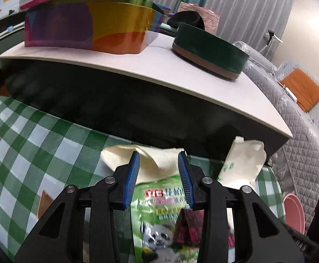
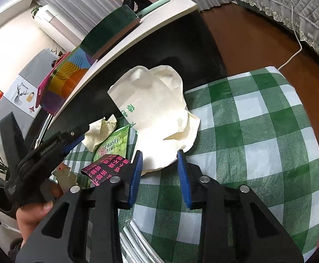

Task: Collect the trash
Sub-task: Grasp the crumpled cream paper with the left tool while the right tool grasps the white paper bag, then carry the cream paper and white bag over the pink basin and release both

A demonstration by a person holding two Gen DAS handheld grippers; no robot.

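Note:
Trash lies on a green-checked tablecloth (image 1: 27, 135). A crumpled cream tissue (image 1: 155, 160) lies just ahead of my open left gripper (image 1: 158, 157). A green snack bag with a panda (image 1: 161, 219) lies under its fingers, with a dark red-printed wrapper (image 1: 190, 225) on it. A white paper bag with green print (image 1: 240, 166) stands to the right. In the right wrist view my open right gripper (image 2: 159, 155) sits at the near edge of that paper bag (image 2: 157, 114). The snack bag (image 2: 115, 142), wrapper (image 2: 106, 168), tissue (image 2: 100, 133) and left gripper (image 2: 71, 144) lie to its left.
A white shelf (image 1: 181, 81) with a dark cavity below rises behind the cloth, carrying a colourful box (image 1: 87, 24) and a green round tin (image 1: 212, 52). A pink bin (image 1: 295, 212) shows at the right. A quilted sofa (image 1: 302, 131) and brown floor (image 2: 247, 32) lie beyond.

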